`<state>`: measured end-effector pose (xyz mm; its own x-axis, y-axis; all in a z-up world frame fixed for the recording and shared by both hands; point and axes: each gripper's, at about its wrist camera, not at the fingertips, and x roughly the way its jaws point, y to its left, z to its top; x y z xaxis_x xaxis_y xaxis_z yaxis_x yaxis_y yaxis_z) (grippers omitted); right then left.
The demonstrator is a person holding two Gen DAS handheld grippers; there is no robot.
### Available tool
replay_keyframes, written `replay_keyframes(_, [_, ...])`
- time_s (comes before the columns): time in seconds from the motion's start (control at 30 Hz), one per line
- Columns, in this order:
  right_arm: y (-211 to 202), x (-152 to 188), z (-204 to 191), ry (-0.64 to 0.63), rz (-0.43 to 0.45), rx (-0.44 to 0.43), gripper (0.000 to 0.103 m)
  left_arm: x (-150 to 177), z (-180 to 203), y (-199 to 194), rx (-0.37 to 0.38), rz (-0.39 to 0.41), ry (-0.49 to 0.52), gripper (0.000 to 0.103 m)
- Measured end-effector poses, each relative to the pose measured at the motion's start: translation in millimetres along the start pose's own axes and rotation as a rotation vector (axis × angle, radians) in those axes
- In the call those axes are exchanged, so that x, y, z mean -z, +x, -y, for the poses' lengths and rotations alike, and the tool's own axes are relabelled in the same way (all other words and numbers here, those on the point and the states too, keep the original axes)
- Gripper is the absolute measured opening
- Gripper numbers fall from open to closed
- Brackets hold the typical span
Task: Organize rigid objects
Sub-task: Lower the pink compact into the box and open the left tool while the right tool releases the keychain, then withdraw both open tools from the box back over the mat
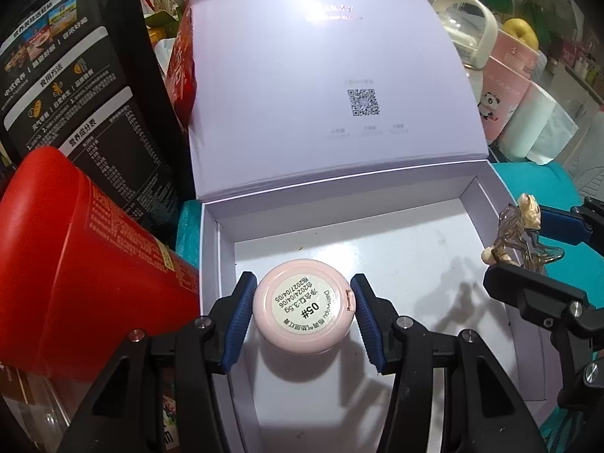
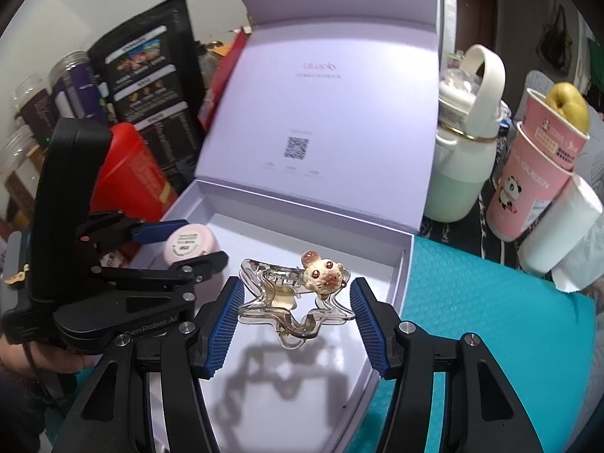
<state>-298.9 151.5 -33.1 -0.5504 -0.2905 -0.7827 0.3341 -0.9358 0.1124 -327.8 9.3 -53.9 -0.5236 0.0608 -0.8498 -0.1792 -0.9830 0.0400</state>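
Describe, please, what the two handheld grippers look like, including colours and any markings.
Both the left gripper and the right gripper have black angular frames, silver screws and blue ribbed pads. The right view shows white lettering on the left one's body and a tall black handle block.

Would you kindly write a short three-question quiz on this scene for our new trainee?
1. True or false: the lilac box has its lid open.
2. What does the left gripper hold: A) pink round compact, B) red canister, C) paper cup?
3. Name the figure on the clear hair clip between the right gripper pads.

Key: 1 true; 2 A; 3 a small mouse.
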Motion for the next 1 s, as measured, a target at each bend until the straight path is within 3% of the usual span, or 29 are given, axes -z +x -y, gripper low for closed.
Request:
replay_keyframes(0.3, [1,1,6,0.009,-0.009,0.006,0.059,1,-5,7,0.020,-0.037,-0.031,0.052])
replay_keyframes(0.37, [0,1,7,0.013,-0.011,0.009,0.067,2,-5,7,0.022,-0.049,-0.032,0.056])
replay_keyframes(0.53, [-7,3,10,0.016,-0.009,0.030,0.068,4,3,0,0.024,-0.041,-0.007,0.081])
replay_keyframes(0.63, [-14,3,10,0.013,-0.001,0.039,0.068,5,7,-9,0.004,-0.020,0.004,0.089])
replay_keyframes(1.0, [-50,2,7,0.018,0.049,0.055,0.068,10,6,-47,-0.004,0.034,-0.002,0.089])
